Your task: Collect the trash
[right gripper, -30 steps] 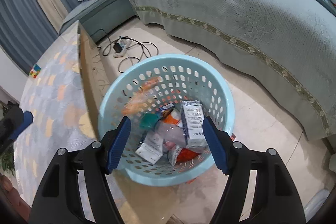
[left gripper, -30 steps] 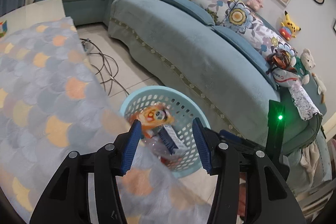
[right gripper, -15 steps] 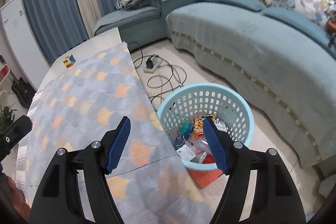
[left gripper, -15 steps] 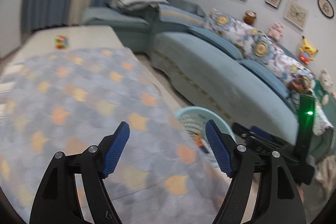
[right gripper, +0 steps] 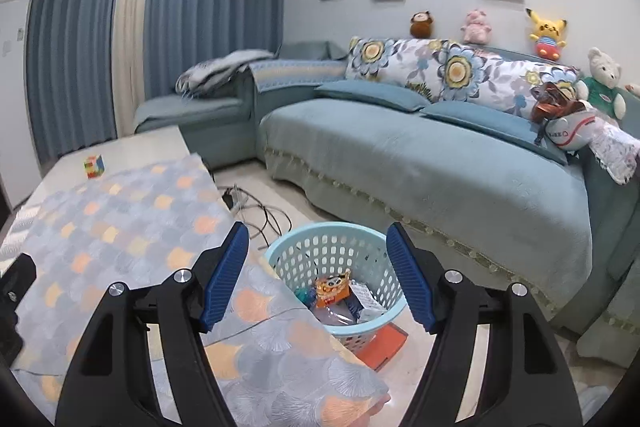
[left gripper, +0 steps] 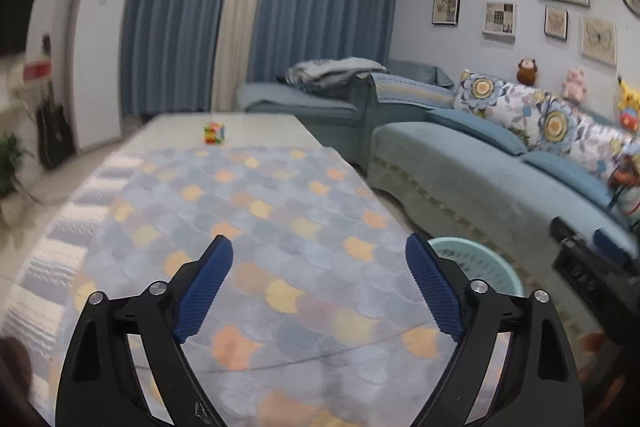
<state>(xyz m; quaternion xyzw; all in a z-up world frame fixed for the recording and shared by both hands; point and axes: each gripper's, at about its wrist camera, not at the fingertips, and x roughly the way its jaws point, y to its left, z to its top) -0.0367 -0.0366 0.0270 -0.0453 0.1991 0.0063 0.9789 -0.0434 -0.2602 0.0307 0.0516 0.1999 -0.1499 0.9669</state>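
A: How is the left gripper [left gripper: 319, 285] standing?

B: Its jaws are opening, already very wide, with nothing between the blue pads [left gripper: 204, 289]. Behind the gap there is only the scale-patterned cloth [left gripper: 256, 211] on the tabletop [left gripper: 248, 131], which the gripper hovers above without touching.

A: And the right gripper [right gripper: 318, 273]?

B: Spread a fair way as well, though less wide than the left, and it has hold of nothing. It hangs in the air over the corner of the cloth, clear of it.

A: Where is the trash?

B: In the light blue basket [right gripper: 304, 247] on the floor, just beside the edge of the tabletop and in front of the sofa [right gripper: 440, 171]. Seen through the right gripper's gap, it holds an orange snack packet [right gripper: 333, 287], a white carton [right gripper: 366, 298] and some clear plastic wrappers.

A: Does the left camera see the basket?

B: Only its rim [left gripper: 476, 259], poking out behind the right-hand pad.

A: Anything left on the tabletop?

B: A small multicoloured cube [left gripper: 214, 133] at the far end, on the bare part beyond the cloth, well apart from both grippers
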